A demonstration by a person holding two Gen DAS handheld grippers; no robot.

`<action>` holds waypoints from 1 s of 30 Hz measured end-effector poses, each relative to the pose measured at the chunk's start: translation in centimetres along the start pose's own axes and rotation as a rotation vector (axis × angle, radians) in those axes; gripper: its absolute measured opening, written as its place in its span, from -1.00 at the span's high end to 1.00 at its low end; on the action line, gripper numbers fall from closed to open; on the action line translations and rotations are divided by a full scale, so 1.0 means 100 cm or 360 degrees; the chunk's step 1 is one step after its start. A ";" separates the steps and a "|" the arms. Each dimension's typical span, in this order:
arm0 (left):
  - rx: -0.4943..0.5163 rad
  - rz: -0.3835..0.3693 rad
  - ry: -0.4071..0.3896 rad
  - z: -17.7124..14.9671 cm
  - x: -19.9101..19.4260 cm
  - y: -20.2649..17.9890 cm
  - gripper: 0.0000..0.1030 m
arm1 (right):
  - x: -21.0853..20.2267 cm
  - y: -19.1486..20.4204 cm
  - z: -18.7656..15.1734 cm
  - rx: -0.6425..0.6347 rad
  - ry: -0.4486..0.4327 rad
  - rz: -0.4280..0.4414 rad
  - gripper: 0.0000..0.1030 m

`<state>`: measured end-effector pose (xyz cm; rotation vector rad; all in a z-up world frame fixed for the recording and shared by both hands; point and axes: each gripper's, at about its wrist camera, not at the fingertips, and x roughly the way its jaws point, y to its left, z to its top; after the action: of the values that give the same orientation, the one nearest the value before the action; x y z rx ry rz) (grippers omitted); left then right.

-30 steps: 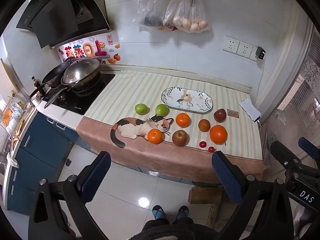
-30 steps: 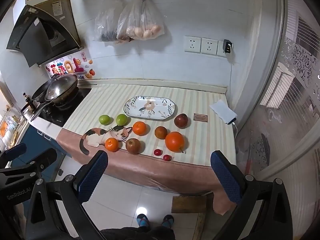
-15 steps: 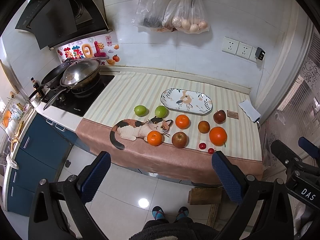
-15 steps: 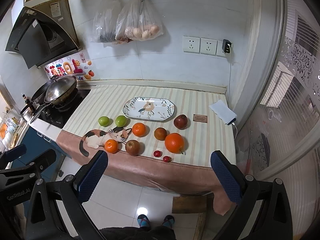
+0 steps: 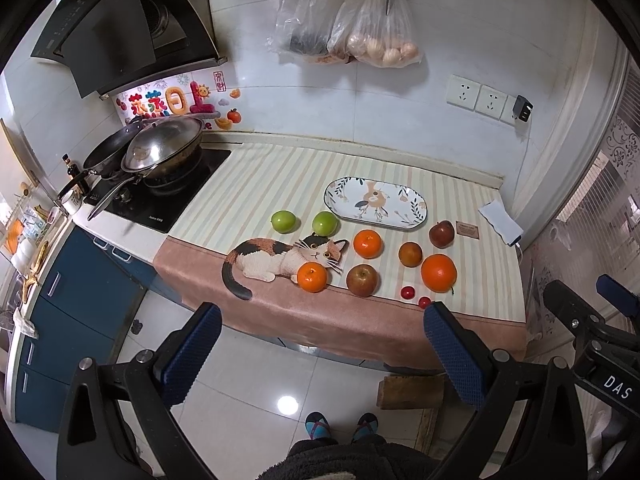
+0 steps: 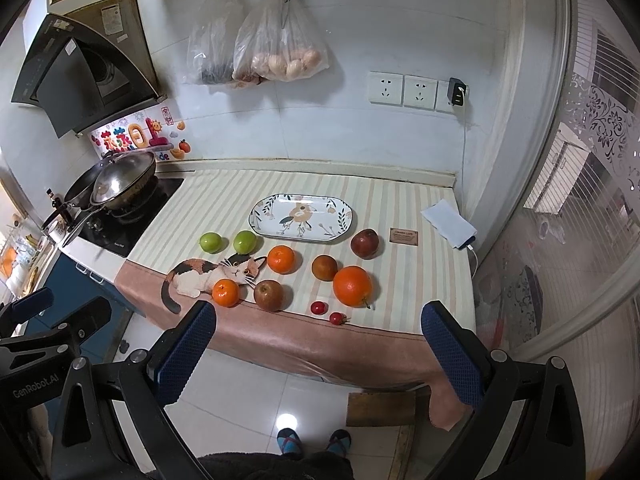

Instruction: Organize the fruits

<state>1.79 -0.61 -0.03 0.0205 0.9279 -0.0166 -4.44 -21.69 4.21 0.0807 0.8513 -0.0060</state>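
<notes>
Across the lower left of the left wrist view, the left gripper (image 5: 322,344) hangs over the floor short of the counter, its blue pads wide apart and holding nothing. Against the picture from 1 second back, the whole counter sits a little higher in frame and the fruit reads a touch smaller — a small drift of the cameras, not a reach. No fruit has shifted, so my judgement is that the sorting has not begun.

Moving rightward over the striped cloth (image 5: 256,184): 2 green apples (image 5: 284,221) lie side by side at the left, just above the printed cat. A small orange (image 5: 312,277) rests on the cat's paw at the cloth's brown border, with a red-brown apple (image 5: 362,280) just beside it. Another orange (image 5: 368,243) sits near the oval plate (image 5: 340,190), which is bare in the upper middle of the frame. Farther right come a brown fruit (image 5: 410,254), a dark red apple (image 5: 441,234), the large orange (image 5: 438,272) and 2 cherries (image 5: 407,292) near the cloth's front edge.

At the lower right, the right gripper (image 6: 318,344) is likewise spread open and empty — both tools hover well apart from every fruit. I judge that the plate is the likely destination, and an approach is the next need.
</notes>
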 end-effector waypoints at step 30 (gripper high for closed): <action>-0.0001 -0.0011 -0.0002 0.002 -0.001 0.006 -1.00 | -0.002 0.007 -0.001 0.0019 -0.0003 0.0014 -1.00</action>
<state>1.96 -0.01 0.17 0.0164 0.9270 -0.0228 -4.62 -20.99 4.40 0.0954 0.8493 -0.0028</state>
